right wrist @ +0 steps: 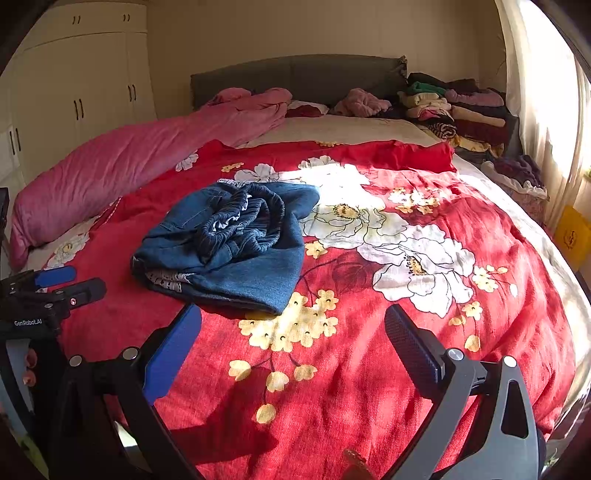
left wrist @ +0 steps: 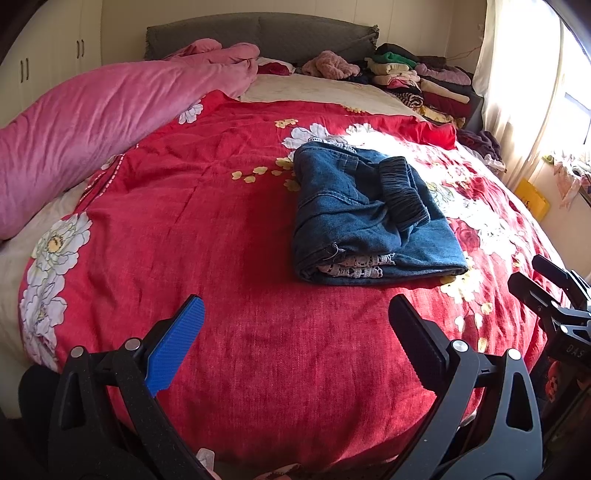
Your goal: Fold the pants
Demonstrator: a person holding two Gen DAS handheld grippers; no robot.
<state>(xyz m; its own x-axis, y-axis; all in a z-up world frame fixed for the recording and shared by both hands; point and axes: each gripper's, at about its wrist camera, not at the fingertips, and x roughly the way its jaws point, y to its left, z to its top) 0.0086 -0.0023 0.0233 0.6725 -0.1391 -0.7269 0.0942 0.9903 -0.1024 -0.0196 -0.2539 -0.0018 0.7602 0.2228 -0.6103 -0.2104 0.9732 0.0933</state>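
Observation:
A pair of blue denim pants (left wrist: 364, 218) lies folded into a compact bundle on the red floral bedspread (left wrist: 207, 229), elastic waistband on top and white lace trim showing at the edge. The pants also show in the right wrist view (right wrist: 236, 247). My left gripper (left wrist: 295, 314) is open and empty, above the bedspread just short of the bundle's near edge. My right gripper (right wrist: 293, 325) is open and empty, near the bundle's right corner. The right gripper shows at the right edge of the left wrist view (left wrist: 554, 295), and the left gripper at the left edge of the right wrist view (right wrist: 55, 284).
A pink duvet (left wrist: 92, 122) lies along the bed's left side. Stacks of folded clothes (left wrist: 417, 81) sit at the head on the right, by a grey headboard (left wrist: 258, 33). White wardrobes (right wrist: 74, 92) stand left, a curtained window (right wrist: 546, 110) right.

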